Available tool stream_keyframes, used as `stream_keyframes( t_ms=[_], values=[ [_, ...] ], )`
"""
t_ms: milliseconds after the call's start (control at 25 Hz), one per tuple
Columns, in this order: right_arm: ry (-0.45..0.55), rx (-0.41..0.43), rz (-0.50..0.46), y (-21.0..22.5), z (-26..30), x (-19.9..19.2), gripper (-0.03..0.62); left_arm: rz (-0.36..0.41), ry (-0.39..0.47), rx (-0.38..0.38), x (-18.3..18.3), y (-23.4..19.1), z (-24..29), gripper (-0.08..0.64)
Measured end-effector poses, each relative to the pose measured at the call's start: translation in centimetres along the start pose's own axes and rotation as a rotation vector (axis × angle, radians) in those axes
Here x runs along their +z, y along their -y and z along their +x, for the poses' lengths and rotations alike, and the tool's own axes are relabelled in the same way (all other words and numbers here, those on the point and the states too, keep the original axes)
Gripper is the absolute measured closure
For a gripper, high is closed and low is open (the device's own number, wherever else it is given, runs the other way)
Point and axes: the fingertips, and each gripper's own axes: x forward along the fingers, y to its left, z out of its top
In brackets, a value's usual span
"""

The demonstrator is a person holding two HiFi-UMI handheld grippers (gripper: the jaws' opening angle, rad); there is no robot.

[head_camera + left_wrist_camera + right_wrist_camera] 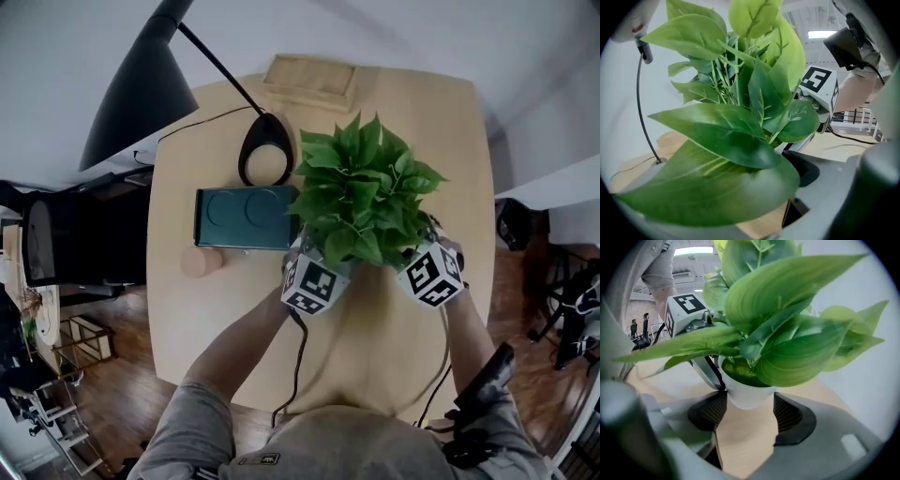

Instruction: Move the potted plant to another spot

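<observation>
**A:** Where was the potted plant (pixel 361 197) at that point?

**B:** Over the right half of the wooden table (pixel 412 356), just beside the teal tray (pixel 246 217) and the foot of the black lamp (pixel 141 84). The person had a gripper on each side of it, low down under the foliage.

**A:** Why so low?

**B:** The leaves (pixel 726 136) would have given nothing firm to hold. The white pot (pixel 747 392) was the only rigid part, so both tools went in below the spread of green.

**A:** Did the right gripper (pixel 750 408) have it?

**B:** Yes. Its own view showed the pot's lower body set between the two ribbed pads (pixel 786 412), each side of the pot meeting a pad. The jaws stood wide because the pot was wide, but they were clamped on it.

**A:** And the left gripper (pixel 305 267)?

**B:** Harder to say. A big leaf filled most of its view and the pot never showed there. From the right gripper view one slim finger (pixel 705 369) of it lay against the pot's far side, probably to steady it. Whether the jaws had closed could not be told.

**A:** Was the pot resting on the table?

**B:** No view settled that.
</observation>
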Motion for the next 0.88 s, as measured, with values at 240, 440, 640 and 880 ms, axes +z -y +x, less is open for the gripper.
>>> stream_keyframes(
  t_ms=[240, 440, 640, 880],
  values=[
    [-0.005, 0.007, 0.032, -0.2, 0.2, -1.8, 0.287, -0.076, 0.033, -0.022, -1.1, 0.9, 1.3, 0.164],
    [0.022, 0.004, 0.076, -0.4, 0.5, -2.4, 0.308, -0.102, 0.065, -0.019, -1.5, 1.0, 1.7, 0.167],
    [0.021, -0.010, 0.075, -0.2, 0.8, -2.4, 0.314, -0.101, 0.077, -0.022, -1.7, 0.8, 1.9, 0.172],
    [0.010, -0.004, 0.097, -0.1, 1.8, -2.8, 0.318, -0.113, 0.066, -0.025, -2.5, 0.3, 2.3, 0.179]
  ],
)
